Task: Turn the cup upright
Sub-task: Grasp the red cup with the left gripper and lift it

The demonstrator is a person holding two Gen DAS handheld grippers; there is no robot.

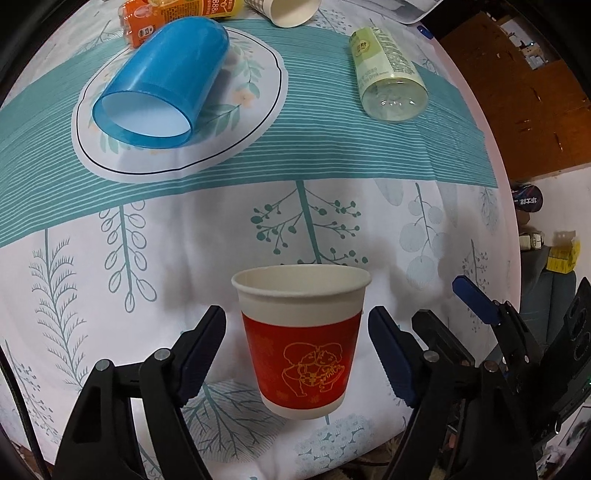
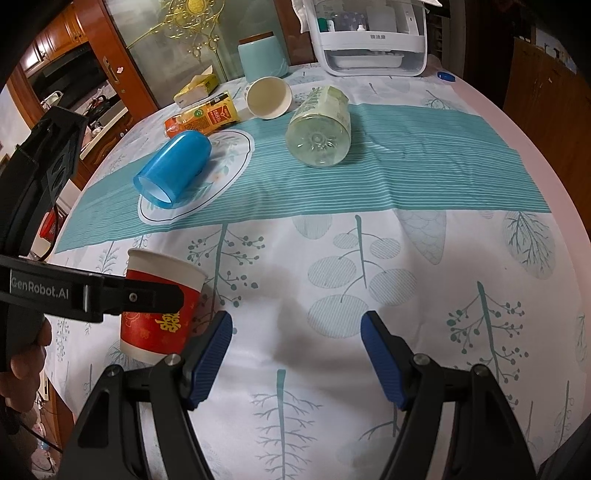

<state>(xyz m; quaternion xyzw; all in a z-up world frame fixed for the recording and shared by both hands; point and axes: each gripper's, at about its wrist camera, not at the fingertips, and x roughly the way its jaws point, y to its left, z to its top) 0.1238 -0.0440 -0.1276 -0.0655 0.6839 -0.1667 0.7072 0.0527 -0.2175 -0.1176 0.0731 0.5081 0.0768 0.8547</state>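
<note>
A red-and-white paper cup point(image 1: 301, 341) stands upright on the tablecloth, mouth up, between the fingers of my left gripper point(image 1: 297, 354). The jaws are open, with a gap on each side of the cup. In the right wrist view the same cup point(image 2: 159, 314) is at the lower left, with a left gripper finger point(image 2: 147, 297) across its side. My right gripper point(image 2: 296, 354) is open and empty over bare cloth, to the right of the cup. It also shows at the right edge of the left wrist view point(image 1: 491, 314).
A blue plastic cup point(image 1: 162, 79) lies on its side on a printed plate shape. A pale green bottle point(image 1: 388, 74), an orange carton point(image 1: 173, 16) and a white paper cup point(image 1: 288, 11) lie farther back. A white appliance point(image 2: 369, 37) stands at the far edge.
</note>
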